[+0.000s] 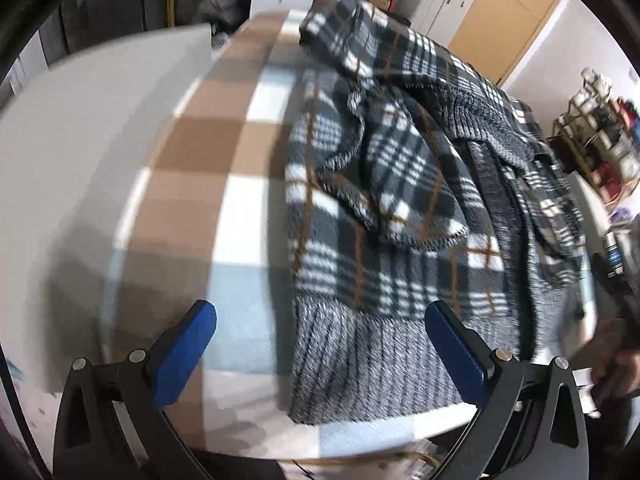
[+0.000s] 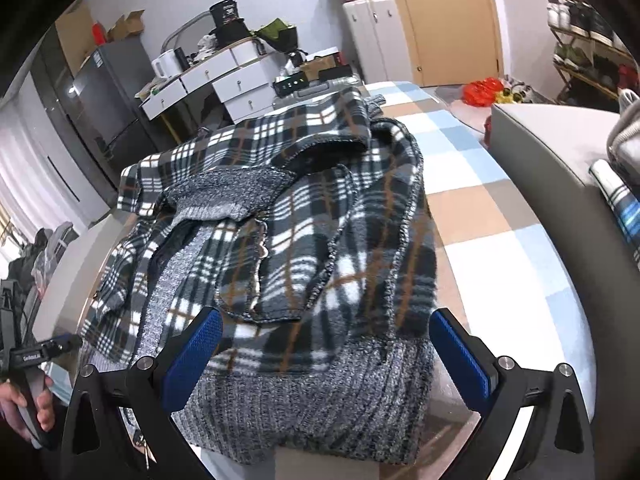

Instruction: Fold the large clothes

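Left wrist view, read from left to right: a pale grey surface (image 1: pixel 80 128) fills the left of the frame, a checked bedcover (image 1: pixel 208 168) of brown, white and pale blue runs down the middle, and a plaid fleece jacket (image 1: pixel 384 184) is heaped from the centre to the right, its grey ribbed hem (image 1: pixel 360 356) lying lowest, between the blue pads at the bottom edge. The left gripper (image 1: pixel 320 344) is seen spread wide apart and holding nothing, the hem just ahead of it; whether anything touches cannot be told, and the frame is blurred. At the far right edge a hand (image 1: pixel 616 364) is partly visible. In the right wrist view, a hand around a gripper handle (image 2: pixel 28 392) sits at the lower left, the jacket is piled across the centre with its lining and a sleeve turned over on top, and the bedcover shows to the right. The right gripper (image 2: pixel 326 348) is likewise released and empty, with the ribbed hem (image 2: pixel 304 412) between its pads. The garment appears bunched rather than folded, so the step in hand is judged to be taking hold of the hem. It would be done well if both hem corners were pinched through a single layer, well apart, and the jacket drawn flat before any fold is made; grabbing several layers risks a crooked fold.
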The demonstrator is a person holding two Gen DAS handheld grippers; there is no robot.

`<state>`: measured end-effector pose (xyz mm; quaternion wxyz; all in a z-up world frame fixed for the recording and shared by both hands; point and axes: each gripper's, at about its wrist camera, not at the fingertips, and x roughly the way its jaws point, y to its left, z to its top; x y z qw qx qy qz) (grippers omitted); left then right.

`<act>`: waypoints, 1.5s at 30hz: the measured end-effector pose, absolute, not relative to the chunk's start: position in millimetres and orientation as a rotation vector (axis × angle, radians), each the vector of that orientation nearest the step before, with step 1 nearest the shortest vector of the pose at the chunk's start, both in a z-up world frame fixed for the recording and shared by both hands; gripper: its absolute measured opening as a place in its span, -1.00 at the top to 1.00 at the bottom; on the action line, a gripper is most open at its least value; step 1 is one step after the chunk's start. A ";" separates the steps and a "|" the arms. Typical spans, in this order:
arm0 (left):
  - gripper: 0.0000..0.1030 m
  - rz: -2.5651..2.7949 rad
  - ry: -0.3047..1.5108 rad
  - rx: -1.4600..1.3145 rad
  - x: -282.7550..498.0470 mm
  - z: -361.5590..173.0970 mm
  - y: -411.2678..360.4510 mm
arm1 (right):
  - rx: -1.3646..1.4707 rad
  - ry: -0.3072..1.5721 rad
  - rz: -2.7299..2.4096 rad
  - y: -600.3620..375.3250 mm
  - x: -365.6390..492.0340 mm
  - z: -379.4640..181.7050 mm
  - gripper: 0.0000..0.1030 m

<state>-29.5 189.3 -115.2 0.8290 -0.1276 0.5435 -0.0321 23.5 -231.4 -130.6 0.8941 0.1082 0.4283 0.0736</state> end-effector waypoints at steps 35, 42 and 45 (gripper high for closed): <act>-0.96 -0.420 1.190 -0.737 -19.1 -127.2 189.6 | 0.253 0.887 0.167 -243.8 11.8 -129.2 -1.00; -0.96 -0.435 1.200 -0.669 -17.3 -126.3 179.2 | 0.239 0.885 0.097 -248.8 12.3 -130.1 -1.00; -0.96 -0.465 1.213 -0.718 -15.8 -131.1 174.8 | 0.273 0.876 0.040 -263.8 13.1 -130.4 -1.00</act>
